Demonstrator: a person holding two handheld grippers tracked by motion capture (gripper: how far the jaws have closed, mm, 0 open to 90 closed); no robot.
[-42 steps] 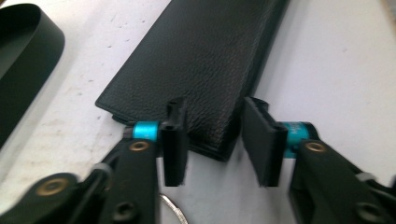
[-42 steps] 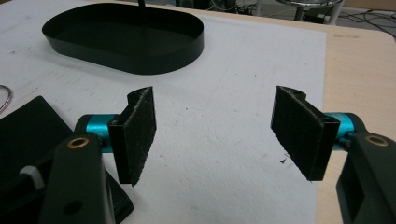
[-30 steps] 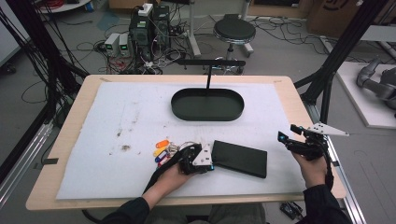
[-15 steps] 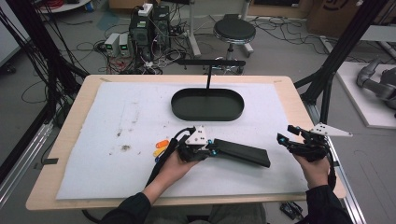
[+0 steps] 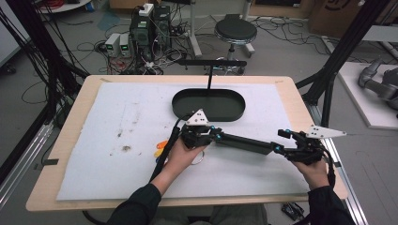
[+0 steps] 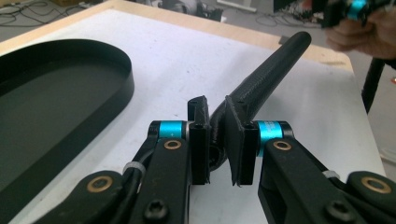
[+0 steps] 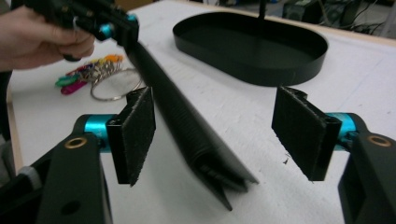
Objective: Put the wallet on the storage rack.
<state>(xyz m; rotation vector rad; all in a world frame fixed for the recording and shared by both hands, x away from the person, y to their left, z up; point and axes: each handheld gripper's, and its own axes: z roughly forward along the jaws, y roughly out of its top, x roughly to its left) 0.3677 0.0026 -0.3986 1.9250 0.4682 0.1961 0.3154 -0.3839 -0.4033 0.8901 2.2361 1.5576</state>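
The left hand-held gripper (image 6: 217,140) grips 1 end of a black case (image 5: 244,142), lifted just in front of the tray (image 5: 180,105). The right hand-held gripper (image 7: 215,128) gapes around its far end.

Lab: floor cables (image 5: 94,28), power supplies (image 5: 150,28)

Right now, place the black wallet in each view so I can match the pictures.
High view: the wallet spans centre to right, between the left gripper and right gripper.
Left gripper view: it runs from the closed jaws up toward top right.
Right gripper view: it runs diagonally from upper left to bottom centre, between the open jaws.
Shared landmark: the black oval tray.
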